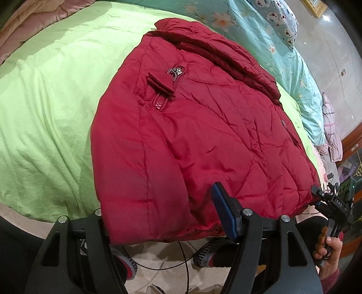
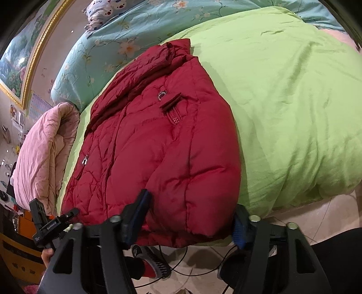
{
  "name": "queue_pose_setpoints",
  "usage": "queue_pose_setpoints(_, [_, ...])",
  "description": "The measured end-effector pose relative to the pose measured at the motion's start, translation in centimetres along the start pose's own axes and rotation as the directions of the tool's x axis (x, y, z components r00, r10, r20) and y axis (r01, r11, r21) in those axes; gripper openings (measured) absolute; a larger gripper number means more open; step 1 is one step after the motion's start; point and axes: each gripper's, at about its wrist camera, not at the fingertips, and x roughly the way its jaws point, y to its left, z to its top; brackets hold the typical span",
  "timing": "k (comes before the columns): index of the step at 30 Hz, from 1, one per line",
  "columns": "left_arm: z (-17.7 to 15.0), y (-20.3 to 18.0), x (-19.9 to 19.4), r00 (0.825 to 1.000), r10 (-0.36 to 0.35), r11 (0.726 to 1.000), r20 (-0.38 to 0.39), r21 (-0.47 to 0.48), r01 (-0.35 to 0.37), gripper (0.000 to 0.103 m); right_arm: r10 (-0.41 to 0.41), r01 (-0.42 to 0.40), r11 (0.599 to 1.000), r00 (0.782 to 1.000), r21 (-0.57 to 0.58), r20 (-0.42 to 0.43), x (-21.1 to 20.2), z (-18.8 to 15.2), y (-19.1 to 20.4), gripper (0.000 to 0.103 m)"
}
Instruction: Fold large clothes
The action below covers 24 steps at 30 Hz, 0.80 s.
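Note:
A red puffer jacket [image 1: 192,140] lies folded in half lengthwise on a light green quilt [image 1: 45,108], collar at the far end, hem hanging over the bed's near edge. My left gripper [image 1: 158,217] is open, its jaws standing either side of the hem's left corner; the left fingertip is hidden under the fabric. The jacket also shows in the right wrist view [image 2: 158,147]. My right gripper [image 2: 192,214] is open around the hem's corner there, blue pads [image 2: 140,212] on either side. The right gripper [image 1: 330,201] also shows in the left wrist view, and the left gripper [image 2: 67,213] in the right wrist view.
A teal floral quilt [image 1: 282,56] and a bear-print pillow [image 1: 278,18] lie at the bed's far side. A pink quilt [image 2: 43,156] is bunched beside the jacket. Below the bed edge are my feet in shoes [image 2: 153,264], cables and tiled floor [image 2: 199,280].

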Motion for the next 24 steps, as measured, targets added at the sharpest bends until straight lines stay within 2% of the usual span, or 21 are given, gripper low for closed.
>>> queue_pose_setpoints(1, [0.0, 0.1, -0.1, 1.0, -0.002, 1.0, 0.001, 0.001, 0.002, 0.061, 0.001, -0.001, 1.0, 1.0, 0.0, 0.001, 0.0, 0.0, 0.1, 0.055])
queue_pose_setpoints(2, [0.0, 0.1, -0.1, 1.0, -0.003, 1.0, 0.001, 0.0, 0.003, 0.055, 0.002, -0.002, 1.0, 1.0, -0.003, 0.001, 0.0, 0.0, 0.1, 0.048])
queue_pose_setpoints(3, [0.0, 0.2, -0.2, 1.0, -0.009, 1.0, 0.003, 0.001, 0.009, 0.045, 0.002, -0.002, 1.0, 1.0, -0.006, 0.001, 0.0, 0.0, 0.2, 0.044])
queue_pose_setpoints(5, [0.1, 0.4, -0.3, 1.0, -0.027, 1.0, 0.001, -0.004, 0.027, 0.035, 0.015, -0.015, 1.0, 1.0, -0.018, 0.002, -0.1, 0.1, 0.6, 0.028])
queue_pose_setpoints(6, [0.1, 0.5, -0.5, 0.999, -0.045, 0.999, 0.006, -0.006, 0.045, 0.024, 0.011, -0.011, 1.0, 1.0, -0.029, 0.005, -0.2, 0.1, 0.8, 0.026])
queue_pose_setpoints(9, [0.1, 0.0, -1.2, 0.998, -0.057, 0.998, 0.028, 0.023, 0.057, 0.014, 0.023, -0.023, 0.999, 1.0, -0.048, 0.014, -0.5, 0.4, 1.6, 0.019])
queue_pose_setpoints(17, [1.1, -2.7, -3.4, 0.993, -0.048, 0.995, 0.111, 0.098, 0.037, 0.01, 0.084, -0.079, 0.994, 0.993, -0.071, 0.08, -2.4, 1.3, 2.8, 0.015])
queue_pose_setpoints(24, [3.6, -4.4, -6.4, 0.973, -0.069, 0.987, 0.22, 0.157, 0.034, 0.009, 0.141, -0.124, 0.986, 0.975, -0.109, 0.169, -4.4, 2.8, 4.5, 0.014])
